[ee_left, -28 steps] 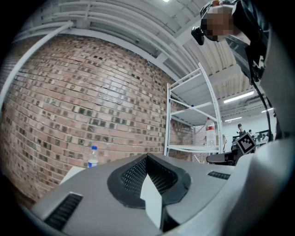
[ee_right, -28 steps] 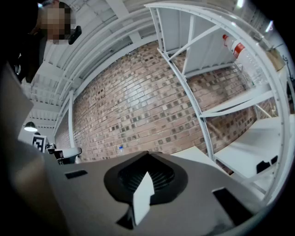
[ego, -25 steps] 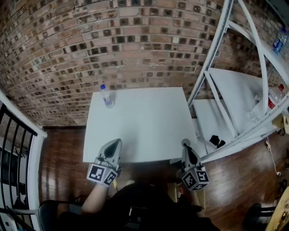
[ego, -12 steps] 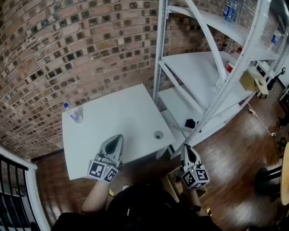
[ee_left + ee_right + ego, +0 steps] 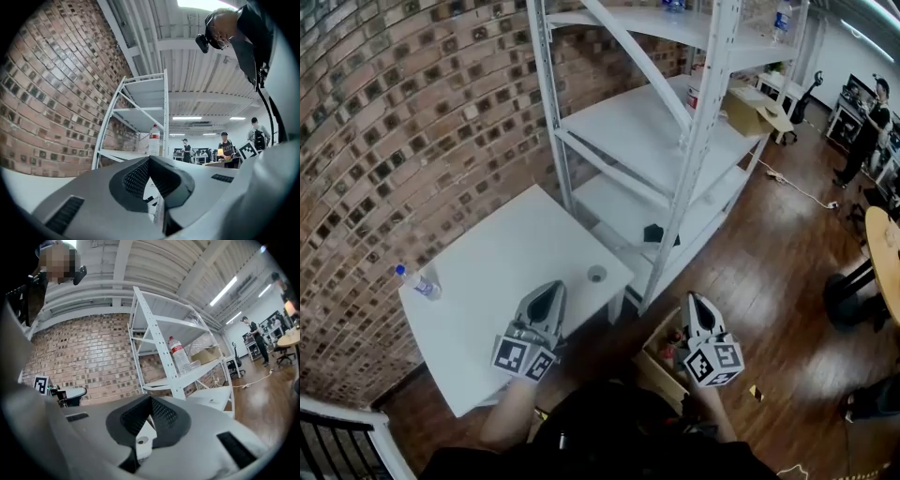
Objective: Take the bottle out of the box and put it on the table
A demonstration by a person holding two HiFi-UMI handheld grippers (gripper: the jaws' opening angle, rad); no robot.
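A small clear bottle with a blue cap (image 5: 417, 283) stands on the white table (image 5: 497, 281) at its far left corner. An open cardboard box (image 5: 659, 361) sits on the wooden floor below my right gripper (image 5: 697, 302); its contents are mostly hidden. My left gripper (image 5: 549, 289) hovers over the table's near edge. Both grippers are shut and empty, with their jaws meeting at the tips in the left gripper view (image 5: 150, 160) and the right gripper view (image 5: 151, 399). A large bottle with a red label (image 5: 179, 355) stands on the shelf rack, also seen as the bottle (image 5: 153, 139).
A white metal shelf rack (image 5: 694, 141) rises right of the table. It carries a cardboard box (image 5: 755, 111) and a black object (image 5: 656, 234) on a low shelf. A small round cap (image 5: 596, 274) lies on the table. People stand at the far right.
The view has swung to the right: the table slid left, and the shelf rack and the floor box came into view. Both grippers swung along with it and stayed shut.
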